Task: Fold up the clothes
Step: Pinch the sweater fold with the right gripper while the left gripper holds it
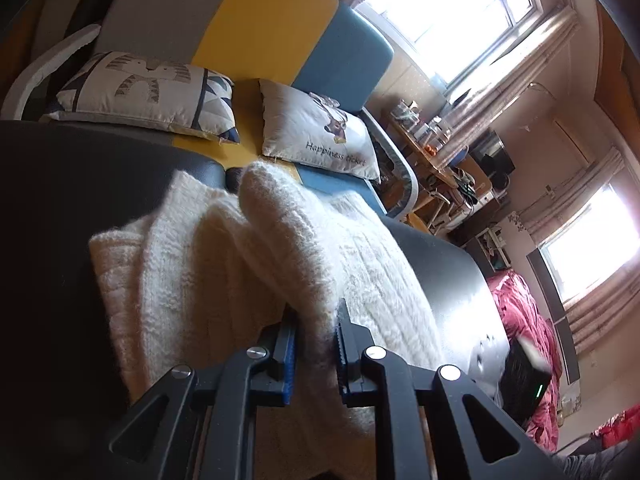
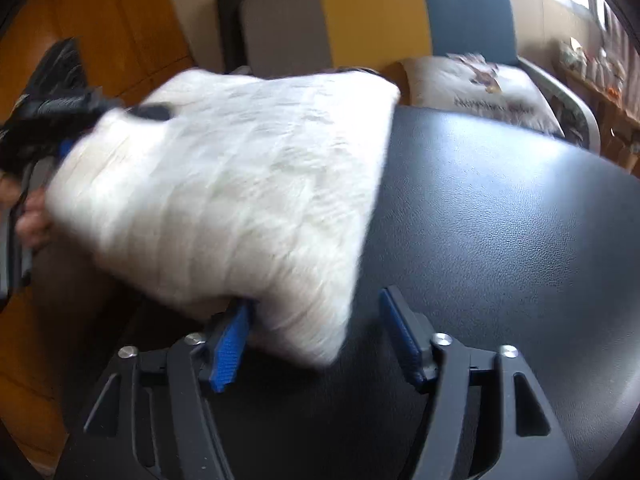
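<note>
We are mid-fold, by our reading: the left gripper (image 1: 316, 344) pinches a thick fold of the fluffy white knit sweater (image 1: 256, 264) over the black leather-grain bench (image 2: 500, 220), while the right gripper (image 2: 316, 336) gapes wide, grasping nothing, the sweater's corner draped across its left finger. Next we likely lay the soft, ribbed bundle flat and square its edges.

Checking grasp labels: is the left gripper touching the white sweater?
Touching. Left wrist view shows the left gripper with fingers pinching a fold of the white sweater.

Left tongs (image 1: 316, 320) clamped on a fold of white knit sweater (image 1: 248, 264), heaped on the dark table (image 1: 452, 276).
</note>
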Demonstrator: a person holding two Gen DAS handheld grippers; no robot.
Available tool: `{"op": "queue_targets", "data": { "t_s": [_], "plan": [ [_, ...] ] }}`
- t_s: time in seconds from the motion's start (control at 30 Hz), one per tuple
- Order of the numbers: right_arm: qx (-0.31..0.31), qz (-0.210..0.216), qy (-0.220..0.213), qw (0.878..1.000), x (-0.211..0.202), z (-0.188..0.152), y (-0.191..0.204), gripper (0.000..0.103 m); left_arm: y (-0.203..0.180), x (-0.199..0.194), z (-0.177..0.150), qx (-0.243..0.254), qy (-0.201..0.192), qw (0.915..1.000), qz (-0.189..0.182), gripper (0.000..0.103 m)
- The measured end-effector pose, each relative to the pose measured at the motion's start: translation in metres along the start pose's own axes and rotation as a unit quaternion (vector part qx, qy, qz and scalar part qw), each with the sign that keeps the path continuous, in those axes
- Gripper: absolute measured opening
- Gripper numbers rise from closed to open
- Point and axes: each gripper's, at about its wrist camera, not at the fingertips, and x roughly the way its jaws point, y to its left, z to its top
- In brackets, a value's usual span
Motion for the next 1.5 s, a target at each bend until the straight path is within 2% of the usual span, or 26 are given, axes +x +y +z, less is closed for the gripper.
{"op": "queue_targets", "data": {
  "t_s": [0.03, 0.1, 0.2, 0.37, 0.47, 0.6, 0.63, 0.83, 0.9, 0.97, 1.03, 1.2, 1.23, 1.27, 1.3, 1.33, 1.4, 1.5],
  "plan": [
    [0.01, 0.003, 0.002, 1.0, 0.006, 0.008, 0.004, 0.024, -0.002, 0.001, -0.003, 0.005, 0.001, 1.0, 0.002, 0.015],
    [-0.016, -0.01, 0.009, 1.0, 0.001, 0.014, 0.002, 0.023, -0.006, 0.005, -0.007, 0.007, 0.003, 1.0, 0.0, 0.015],
    [-0.031, -0.031, 0.024, 0.999, -0.007, 0.015, -0.013, 0.023, -0.014, 0.013, -0.016, -0.008, 0.012, 0.9996, -0.025, 0.015],
    [-0.039, -0.048, 0.046, 0.997, -0.034, -0.001, -0.035, 0.023, -0.042, 0.022, -0.037, -0.015, 0.023, 0.9968, -0.076, 0.019],
    [-0.036, -0.058, 0.059, 0.996, -0.045, -0.018, -0.048, 0.023, -0.055, 0.035, -0.049, -0.019, 0.05, 0.9947, -0.088, 0.025],
    [-0.02, -0.064, 0.054, 0.996, -0.066, -0.037, -0.065, 0.023, -0.058, 0.042, -0.056, -0.061, 0.058, 0.9909, -0.105, 0.032],
    [-0.016, -0.065, 0.052, 0.996, -0.069, -0.039, -0.069, 0.023, -0.058, 0.041, -0.057, -0.065, 0.054, 0.9914, -0.1, 0.037],
    [0.004, -0.046, 0.051, 0.998, -0.075, -0.047, -0.081, 0.027, -0.065, 0.041, -0.075, -0.076, 0.084, 0.9902, -0.081, 0.042],
    [0.007, -0.039, 0.05, 0.998, -0.073, -0.048, -0.084, 0.027, -0.059, 0.036, -0.081, -0.103, 0.073, 0.9877, -0.091, 0.049],
    [0.008, -0.033, 0.049, 0.998, -0.072, -0.048, -0.086, 0.027, -0.053, 0.035, -0.084, -0.138, 0.062, 0.9818, -0.115, 0.054],
    [0.008, -0.031, 0.048, 0.998, -0.073, -0.049, -0.086, 0.027, -0.051, 0.04, -0.08, -0.153, 0.048, 0.98, -0.117, 0.059],
    [0.016, -0.025, 0.046, 0.998, -0.072, -0.049, -0.086, 0.03, -0.07, 0.072, -0.07, -0.131, 0.072, 0.9853, -0.082, 0.059],
    [0.017, -0.024, 0.046, 0.999, -0.072, -0.048, -0.087, 0.03, -0.075, 0.075, -0.068, -0.121, 0.073, 0.9875, -0.07, 0.059],
    [0.018, -0.023, 0.046, 0.999, -0.071, -0.048, -0.088, 0.03, -0.08, 0.077, -0.065, -0.11, 0.074, 0.9896, -0.057, 0.05],
    [0.019, -0.023, 0.045, 0.999, -0.072, -0.048, -0.087, 0.03, -0.086, 0.078, -0.063, -0.094, 0.076, 0.9918, -0.042, 0.036],
    [0.02, -0.023, 0.043, 0.999, -0.074, -0.049, -0.087, 0.03, -0.093, 0.077, -0.061, -0.079, 0.071, 0.9936, -0.037, 0.017],
    [0.029, -0.017, 0.04, 0.999, -0.075, -0.048, -0.089, 0.031, -0.107, 0.069, -0.057, -0.055, 0.052, 0.997, -0.016, 0.014],
    [0.032, -0.015, 0.04, 0.999, -0.079, -0.05, -0.088, 0.033, -0.145, 0.042, -0.047, -0.003, 0.003, 0.9998, -0.02, 0.012]
  ]
}}
